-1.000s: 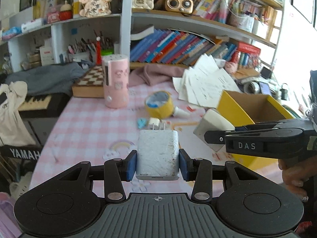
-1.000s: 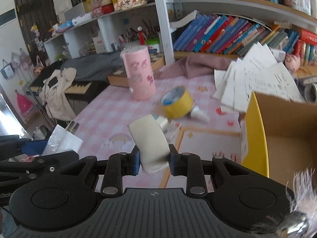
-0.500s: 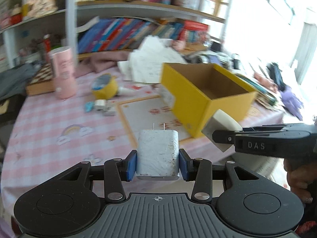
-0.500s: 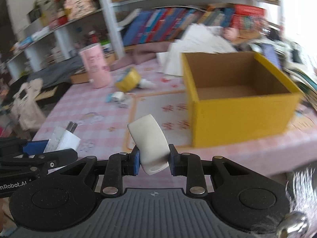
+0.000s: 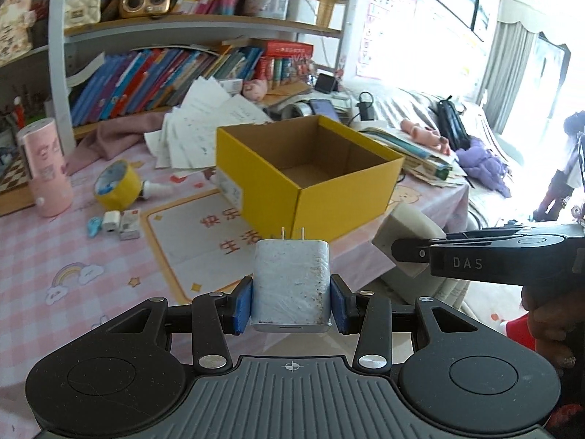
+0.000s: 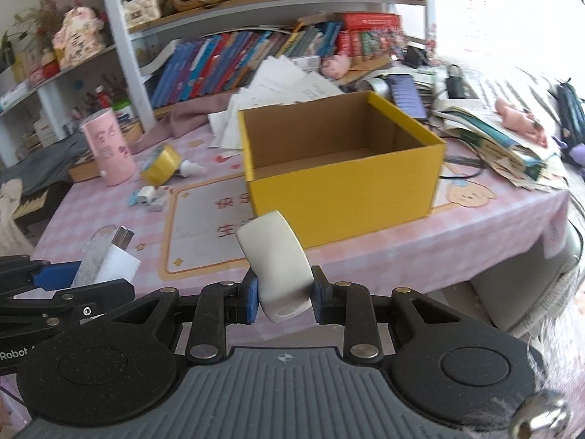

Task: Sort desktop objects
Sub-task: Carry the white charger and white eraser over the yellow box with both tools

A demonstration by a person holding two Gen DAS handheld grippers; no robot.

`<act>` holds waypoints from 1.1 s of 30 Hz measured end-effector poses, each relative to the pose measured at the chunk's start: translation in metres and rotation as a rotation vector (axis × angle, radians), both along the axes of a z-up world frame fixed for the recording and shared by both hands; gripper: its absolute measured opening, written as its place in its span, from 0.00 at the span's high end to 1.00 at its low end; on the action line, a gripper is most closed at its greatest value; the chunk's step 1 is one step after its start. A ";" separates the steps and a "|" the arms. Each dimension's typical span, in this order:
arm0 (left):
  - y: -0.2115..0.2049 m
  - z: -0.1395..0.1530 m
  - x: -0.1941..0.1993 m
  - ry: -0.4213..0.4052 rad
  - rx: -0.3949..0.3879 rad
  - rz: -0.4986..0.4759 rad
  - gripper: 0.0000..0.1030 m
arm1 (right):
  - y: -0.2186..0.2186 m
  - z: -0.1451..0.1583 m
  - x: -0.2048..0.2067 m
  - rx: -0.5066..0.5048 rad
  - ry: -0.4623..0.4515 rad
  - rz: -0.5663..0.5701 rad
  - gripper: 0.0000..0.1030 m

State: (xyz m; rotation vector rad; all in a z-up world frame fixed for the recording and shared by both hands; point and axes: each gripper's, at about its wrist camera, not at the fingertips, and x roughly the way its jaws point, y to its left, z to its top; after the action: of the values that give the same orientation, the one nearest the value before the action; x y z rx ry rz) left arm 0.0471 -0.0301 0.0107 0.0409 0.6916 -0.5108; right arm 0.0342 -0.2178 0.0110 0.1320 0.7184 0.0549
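My left gripper (image 5: 291, 303) is shut on a white wall charger (image 5: 291, 278) with its two prongs pointing forward, held in the air near the table's front edge. My right gripper (image 6: 281, 294) is shut on a curved off-white case (image 6: 276, 267); it also shows in the left wrist view (image 5: 406, 230). An open, empty yellow cardboard box (image 5: 303, 175) stands on the pink checked tablecloth ahead of both grippers; it also shows in the right wrist view (image 6: 340, 179). The left gripper with the charger (image 6: 106, 261) shows at lower left in the right wrist view.
A yellow tape roll (image 5: 117, 184), a pink cylinder (image 5: 45, 172) and small white and blue items (image 5: 117, 221) lie left of the box. Loose papers (image 5: 204, 128) lie behind it. Bookshelves (image 5: 182, 69) stand at the back. Stacked books and cables (image 6: 493, 135) lie right.
Both grippers have pulled back and swung right with their objects. The yellow box now sits centred ahead of them, and the table's front edge has come into view.
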 end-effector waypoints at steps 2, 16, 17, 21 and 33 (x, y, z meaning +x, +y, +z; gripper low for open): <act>-0.002 0.001 0.002 -0.005 0.002 -0.007 0.60 | -0.005 0.001 -0.001 0.007 0.003 -0.023 0.75; -0.027 0.016 0.028 -0.075 0.030 -0.098 0.60 | -0.038 0.011 0.006 0.008 -0.045 -0.156 0.75; -0.030 0.017 0.029 -0.086 0.035 -0.108 0.60 | -0.040 0.011 0.007 0.007 -0.049 -0.163 0.75; -0.042 0.021 0.038 -0.123 0.043 -0.138 0.60 | -0.049 0.014 0.018 -0.004 -0.066 -0.173 0.75; -0.078 0.043 0.088 -0.221 0.065 -0.152 0.60 | -0.075 0.036 0.079 -0.023 -0.176 -0.124 0.75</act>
State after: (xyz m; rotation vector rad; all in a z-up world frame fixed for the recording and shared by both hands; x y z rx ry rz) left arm 0.1351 -0.1085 0.0533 0.2093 0.4900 -0.6192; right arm 0.1132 -0.2930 0.0467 0.1477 0.5341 -0.0600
